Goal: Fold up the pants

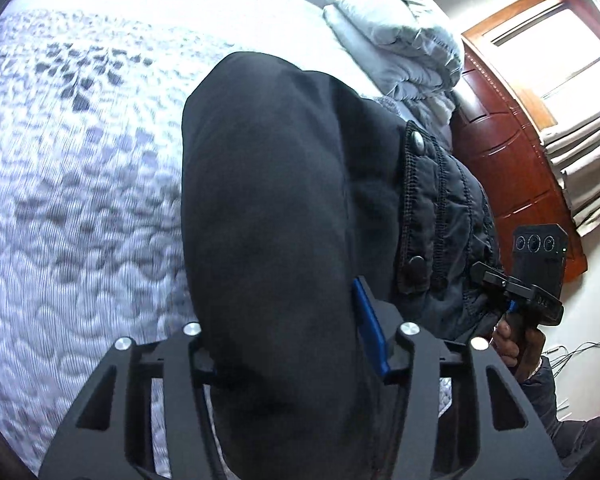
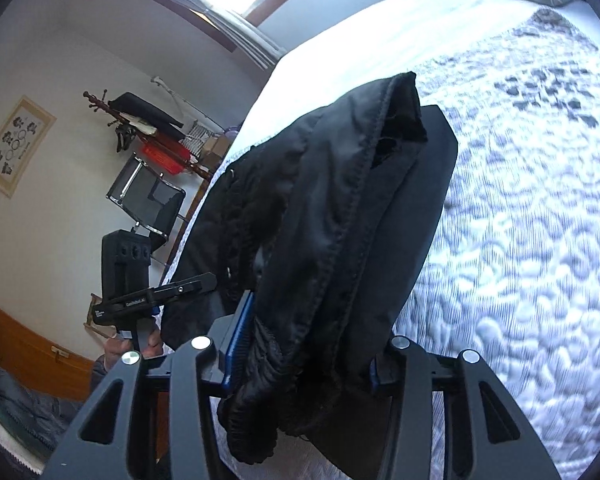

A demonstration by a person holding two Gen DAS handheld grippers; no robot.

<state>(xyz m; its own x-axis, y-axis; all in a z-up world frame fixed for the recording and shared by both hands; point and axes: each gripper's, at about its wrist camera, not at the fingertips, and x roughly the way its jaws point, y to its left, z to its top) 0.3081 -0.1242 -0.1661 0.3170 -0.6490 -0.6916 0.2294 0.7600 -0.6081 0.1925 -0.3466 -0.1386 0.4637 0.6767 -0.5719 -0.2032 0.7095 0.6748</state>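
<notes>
The black pants (image 1: 268, 208) hang between my two grippers above a bed with a white quilted cover (image 1: 68, 200). My left gripper (image 1: 300, 344) is shut on a thick fold of the dark cloth, which fills the gap between its fingers. My right gripper (image 2: 300, 360) is shut on the stitched waistband end of the pants (image 2: 340, 208), which bunches and drapes over its fingers. The right gripper also shows in the left wrist view (image 1: 536, 280), and the left gripper shows in the right wrist view (image 2: 140, 288). A snap-button waistband (image 1: 420, 200) shows at the right.
Folded white bedding (image 1: 396, 40) lies at the head of the bed by a wooden headboard (image 1: 512, 160). Beside the bed stand a chair (image 2: 148, 200), a coat rack (image 2: 140, 120) and a red crate (image 2: 164, 156). The bed cover (image 2: 520, 240) spreads to the right.
</notes>
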